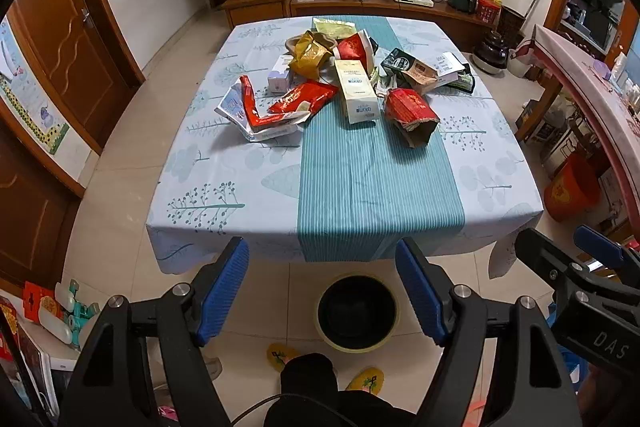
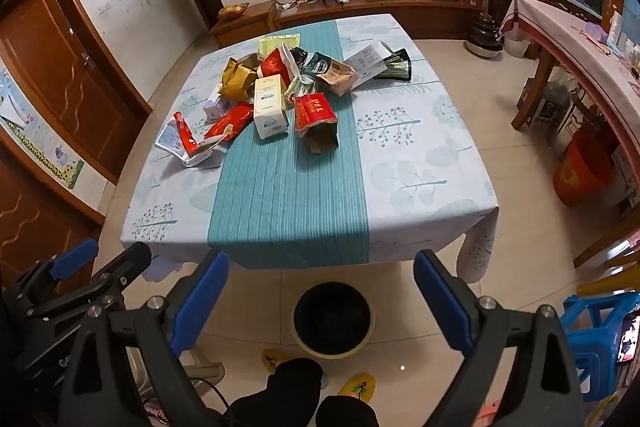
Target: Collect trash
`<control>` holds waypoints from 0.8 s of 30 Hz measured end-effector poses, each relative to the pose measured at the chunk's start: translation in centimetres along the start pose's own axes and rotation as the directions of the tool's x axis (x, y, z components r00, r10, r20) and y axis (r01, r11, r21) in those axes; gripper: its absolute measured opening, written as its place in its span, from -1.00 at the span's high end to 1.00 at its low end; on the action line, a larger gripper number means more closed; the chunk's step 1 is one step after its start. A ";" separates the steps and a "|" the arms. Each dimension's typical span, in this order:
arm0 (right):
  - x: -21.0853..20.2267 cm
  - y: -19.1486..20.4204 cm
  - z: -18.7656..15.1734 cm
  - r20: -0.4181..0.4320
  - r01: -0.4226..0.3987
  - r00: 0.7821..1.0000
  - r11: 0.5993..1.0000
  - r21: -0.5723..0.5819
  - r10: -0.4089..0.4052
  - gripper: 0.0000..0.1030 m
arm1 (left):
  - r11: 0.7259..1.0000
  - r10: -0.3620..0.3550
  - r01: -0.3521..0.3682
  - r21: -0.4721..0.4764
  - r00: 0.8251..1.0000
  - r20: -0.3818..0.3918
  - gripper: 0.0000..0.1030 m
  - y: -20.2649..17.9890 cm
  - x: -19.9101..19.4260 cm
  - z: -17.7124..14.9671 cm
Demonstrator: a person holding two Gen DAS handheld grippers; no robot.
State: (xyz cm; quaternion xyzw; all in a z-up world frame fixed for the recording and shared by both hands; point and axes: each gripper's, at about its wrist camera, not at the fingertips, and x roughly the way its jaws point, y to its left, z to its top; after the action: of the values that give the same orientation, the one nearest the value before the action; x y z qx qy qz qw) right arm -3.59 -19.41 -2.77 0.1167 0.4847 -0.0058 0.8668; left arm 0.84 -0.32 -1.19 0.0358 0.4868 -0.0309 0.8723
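**Nothing picked up yet**

Both tools hang short of the counter's near edge: left hand-held gripper [image 1: 322,291] and right hand-held gripper [image 2: 320,303] released, nothing between the jaws. The bin [image 1: 357,311] stands on the floor below them. The trash [image 1: 344,83] lies heaped past mid-counter [image 1: 380,195]. Next, probably, a long reach for the nearest red bag [image 1: 410,115].

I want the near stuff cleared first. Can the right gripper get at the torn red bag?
Probably yes: the right gripper is open and empty, and the red bag lies nearest, nothing before it.
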 end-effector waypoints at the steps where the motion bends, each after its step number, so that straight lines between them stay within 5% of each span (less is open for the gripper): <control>1: 0.0 0.0 0.0 0.000 0.000 1.000 1.000 0.000 0.000 -0.83 | 1.000 -0.002 0.002 0.000 1.000 -0.001 -0.44 0.1 0.1 0.0; 24: 0.2 0.2 -0.1 -0.004 0.000 1.000 1.000 0.000 0.000 -0.83 | 1.000 0.006 -0.006 0.004 1.000 -0.023 -0.44 0.5 0.3 -0.2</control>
State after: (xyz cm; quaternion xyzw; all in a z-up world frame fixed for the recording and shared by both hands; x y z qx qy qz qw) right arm -3.52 -19.17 -2.91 0.1166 0.4864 -0.0057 0.8659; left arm 0.84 0.22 -1.55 0.0391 0.4964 -0.0288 0.8667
